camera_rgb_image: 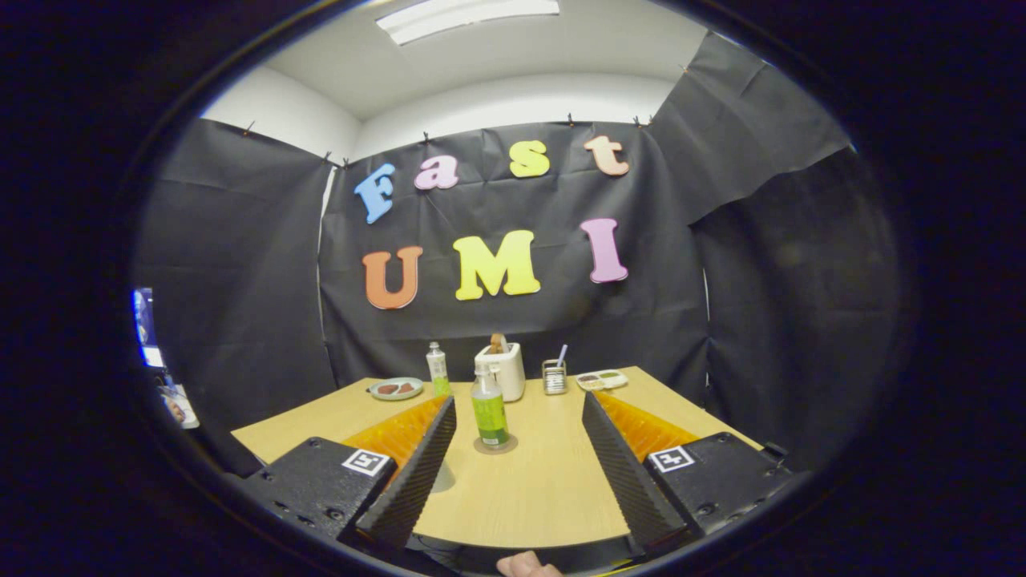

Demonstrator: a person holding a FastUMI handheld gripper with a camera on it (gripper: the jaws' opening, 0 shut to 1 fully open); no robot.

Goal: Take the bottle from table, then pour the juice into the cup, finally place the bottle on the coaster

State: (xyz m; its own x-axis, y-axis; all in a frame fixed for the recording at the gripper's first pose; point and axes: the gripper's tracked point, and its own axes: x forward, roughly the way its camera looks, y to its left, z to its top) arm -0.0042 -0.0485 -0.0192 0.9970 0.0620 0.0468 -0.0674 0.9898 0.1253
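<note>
Across the lower half of the frame stretched the wooden tabletop (537, 489), and at bottom centre the tongs (519, 421) stood spread wide, holding nothing. Between the finger ends, slightly left of centre, the green-labelled juice bottle (489, 413) stood upright on a round coaster (495, 445). Farther back sat a white toaster (501, 370), a second bottle (437, 370), a plate (396, 389), a small holder (554, 377) and a tray (601, 380).

Gripper-mounted fisheye, low over table (545, 489), facing booth wall (513, 320)
</note>
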